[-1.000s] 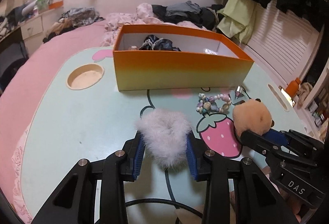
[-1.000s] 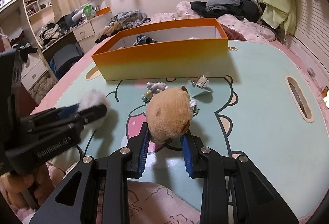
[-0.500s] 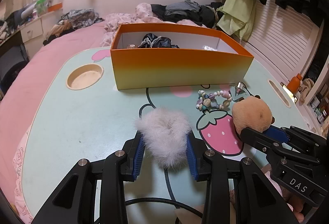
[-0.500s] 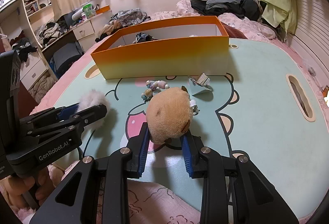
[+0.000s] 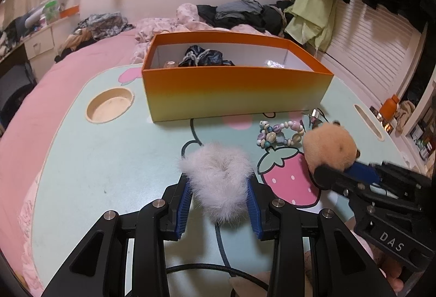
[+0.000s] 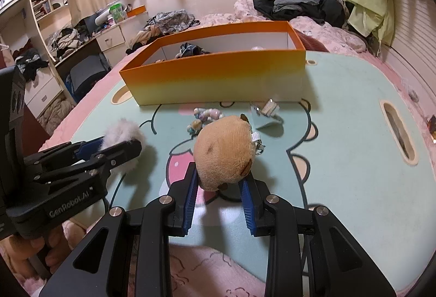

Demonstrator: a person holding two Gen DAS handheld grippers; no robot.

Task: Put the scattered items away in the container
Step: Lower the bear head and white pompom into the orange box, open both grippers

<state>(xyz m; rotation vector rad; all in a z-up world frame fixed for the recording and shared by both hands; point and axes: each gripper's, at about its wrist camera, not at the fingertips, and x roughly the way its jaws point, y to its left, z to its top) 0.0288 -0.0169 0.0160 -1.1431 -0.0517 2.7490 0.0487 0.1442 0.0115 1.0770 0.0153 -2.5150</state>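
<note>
Left wrist view: my left tongs (image 5: 219,197) pinch the fluffy scrunchie (image 5: 218,179), my right tongs (image 6: 219,186) clamp the plush toy (image 6: 224,152), both low over the bench (image 5: 109,160). The box (image 5: 234,89) sits ahead of both; carried low, either soft thing could snag its near wall and slip free.

The right claw (image 6: 219,185) clamps a tan plush toy (image 6: 226,151) above the worktop (image 6: 346,160), with the orange box (image 6: 215,78) behind.
</note>
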